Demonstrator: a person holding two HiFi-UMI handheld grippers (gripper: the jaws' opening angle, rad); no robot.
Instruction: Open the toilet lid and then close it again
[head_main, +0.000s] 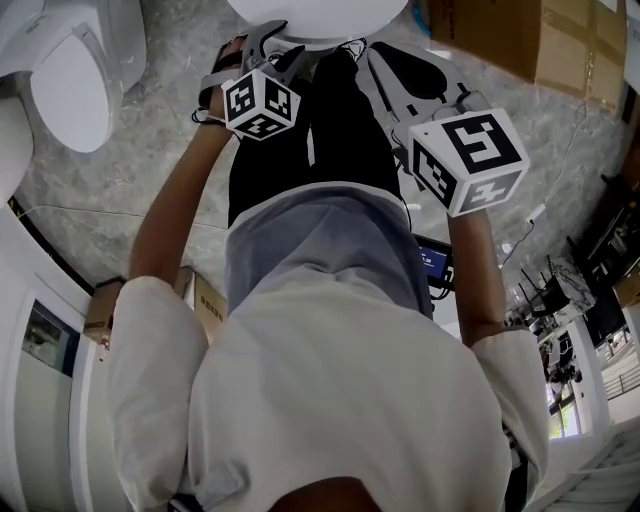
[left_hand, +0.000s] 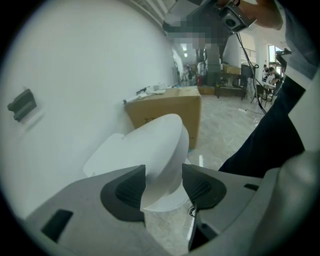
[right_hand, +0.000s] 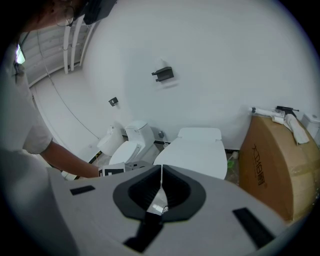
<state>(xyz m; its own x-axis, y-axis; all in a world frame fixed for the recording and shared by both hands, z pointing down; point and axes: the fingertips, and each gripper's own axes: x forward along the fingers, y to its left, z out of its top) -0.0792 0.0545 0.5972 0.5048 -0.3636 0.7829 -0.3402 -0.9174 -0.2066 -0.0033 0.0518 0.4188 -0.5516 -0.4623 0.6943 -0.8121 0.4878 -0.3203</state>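
Note:
The white toilet lid (head_main: 320, 15) lies at the top of the head view, and in the right gripper view the lid (right_hand: 197, 150) is down flat on the bowl. My left gripper (head_main: 262, 35) reaches to the lid's front edge. In the left gripper view the lid's thick rim (left_hand: 162, 160) sits between the dark pads (left_hand: 131, 192), which press on both sides of it, so my left gripper (left_hand: 164, 187) is shut on it. My right gripper (head_main: 385, 65) hangs back to the right, away from the toilet. Its jaws (right_hand: 161, 172) are shut with nothing in them.
A second toilet (head_main: 75, 85) stands to the left, with two toilets (right_hand: 127, 145) against the white wall. A big cardboard box (right_hand: 275, 160) with tools on top stands right of the toilet (head_main: 530, 35). A small carton (head_main: 200, 300) sits on the marble floor behind me.

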